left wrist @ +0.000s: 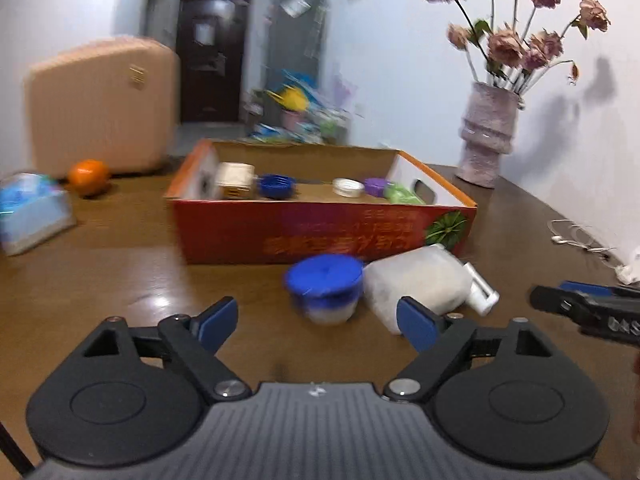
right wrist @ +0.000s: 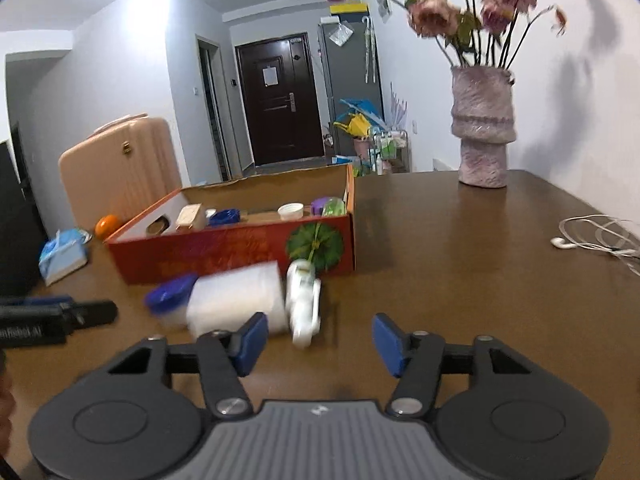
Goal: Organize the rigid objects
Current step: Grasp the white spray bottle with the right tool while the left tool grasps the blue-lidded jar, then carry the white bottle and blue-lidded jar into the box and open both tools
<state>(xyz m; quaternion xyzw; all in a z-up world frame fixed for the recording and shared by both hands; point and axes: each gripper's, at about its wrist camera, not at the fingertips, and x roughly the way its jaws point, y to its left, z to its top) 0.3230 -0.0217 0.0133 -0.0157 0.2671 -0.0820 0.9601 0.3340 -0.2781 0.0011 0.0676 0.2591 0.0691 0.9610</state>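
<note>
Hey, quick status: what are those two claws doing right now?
Both grippers, left and right, jaws open, empty. Blue-lidded jar, white bottle outside box. Nothing blocking.

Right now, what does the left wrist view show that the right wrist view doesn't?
Left only: the open left gripper facing the blue-lidded tub.

Right only: the open right gripper and the whole coil of white earphone cable.

Both: the red cardboard box, frosted white jar, orange fruit, and pink textured vase.
</note>
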